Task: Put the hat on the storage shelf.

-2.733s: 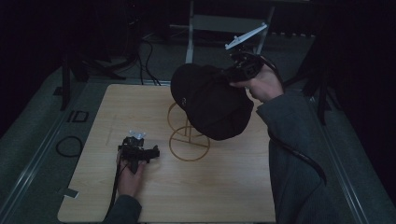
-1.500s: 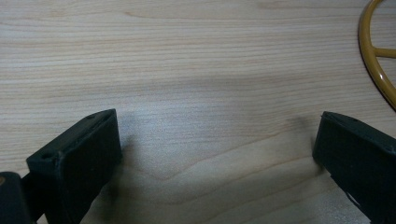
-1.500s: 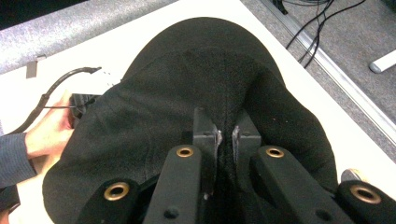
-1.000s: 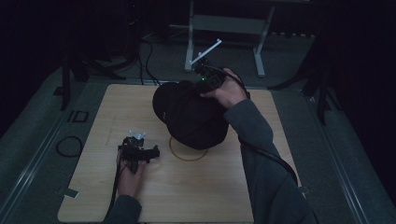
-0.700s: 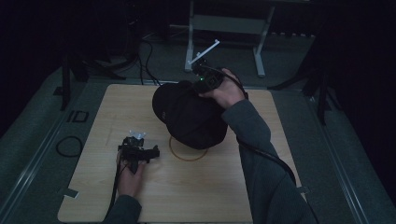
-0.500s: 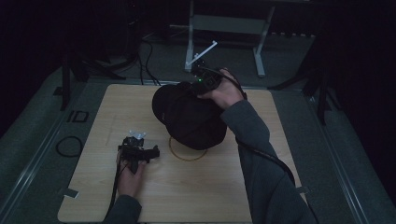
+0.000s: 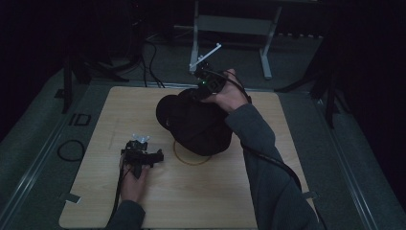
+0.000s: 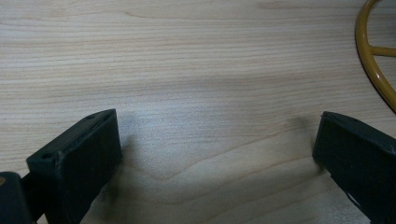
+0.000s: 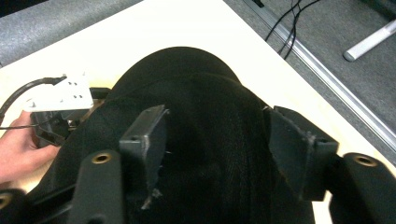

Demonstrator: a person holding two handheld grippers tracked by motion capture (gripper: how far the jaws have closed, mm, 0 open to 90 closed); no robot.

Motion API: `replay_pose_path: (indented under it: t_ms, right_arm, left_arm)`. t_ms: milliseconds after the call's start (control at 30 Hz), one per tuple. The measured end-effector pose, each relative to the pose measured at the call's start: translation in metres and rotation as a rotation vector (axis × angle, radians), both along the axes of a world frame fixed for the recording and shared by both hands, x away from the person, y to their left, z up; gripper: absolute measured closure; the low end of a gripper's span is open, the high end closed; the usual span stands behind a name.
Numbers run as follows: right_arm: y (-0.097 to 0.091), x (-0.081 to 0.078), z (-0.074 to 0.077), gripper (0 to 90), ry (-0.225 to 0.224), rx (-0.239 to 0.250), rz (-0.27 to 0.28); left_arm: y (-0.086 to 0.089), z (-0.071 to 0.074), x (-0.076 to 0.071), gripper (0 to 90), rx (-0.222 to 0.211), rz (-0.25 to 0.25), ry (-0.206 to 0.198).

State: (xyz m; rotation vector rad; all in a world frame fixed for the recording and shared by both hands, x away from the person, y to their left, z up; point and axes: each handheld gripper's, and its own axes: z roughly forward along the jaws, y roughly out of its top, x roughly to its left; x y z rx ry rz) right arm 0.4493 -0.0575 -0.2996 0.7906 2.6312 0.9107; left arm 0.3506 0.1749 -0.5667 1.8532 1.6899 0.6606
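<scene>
Over at about eight o'clock on the desk [image 7: 95, 191], the left hand-held gripper [image 7: 143, 155] rests flat on the wood, jaws standing wide apart with nothing but bare grain between them in the left gripper view. Just to its three o'clock lies the yellow wire ring [image 7: 191, 160], the foot of the hat stand, peeking out from under the load. And there it is at centre: the black cap [image 7: 196, 122], draped over the stand, its crown bulging toward six o'clock.

Now to the far side, at one o'clock of the cap: the right hand-held gripper [image 7: 203, 88] sits against the cap's back edge. Its jaws have just been opening, and the right gripper view shows them parted, dark fabric [image 9: 215, 140] lying between them but no longer pinched.

By my reading, this is the release: the cap is hung and the grip is letting go. The next move calls for drawing the right hand-held gripper straight back toward twelve o'clock, cleanly, so no pad snags the cloth and drags the cap off its perch.
</scene>
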Motion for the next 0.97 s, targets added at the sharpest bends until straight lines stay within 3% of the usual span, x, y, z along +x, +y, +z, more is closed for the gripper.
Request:
replay_pose_path:
  t_ms: [333,567,967]
  right_arm:
    - [-0.005,0.001,0.001,26.5,0.017,0.008,-0.019]
    - [-0.012,-0.002,0.002,14.0,0.042,0.016,-0.036]
    - [-0.027,-0.006,0.006,11.9,0.037,0.019,-0.034]
  left_arm:
    - [0.0,0.0,0.0,0.7,0.0,0.0,0.0]
    - [0.0,0.0,0.0,0.7,0.0,0.0,0.0]
    - [0.0,0.0,0.0,0.7,0.0,0.0,0.0]
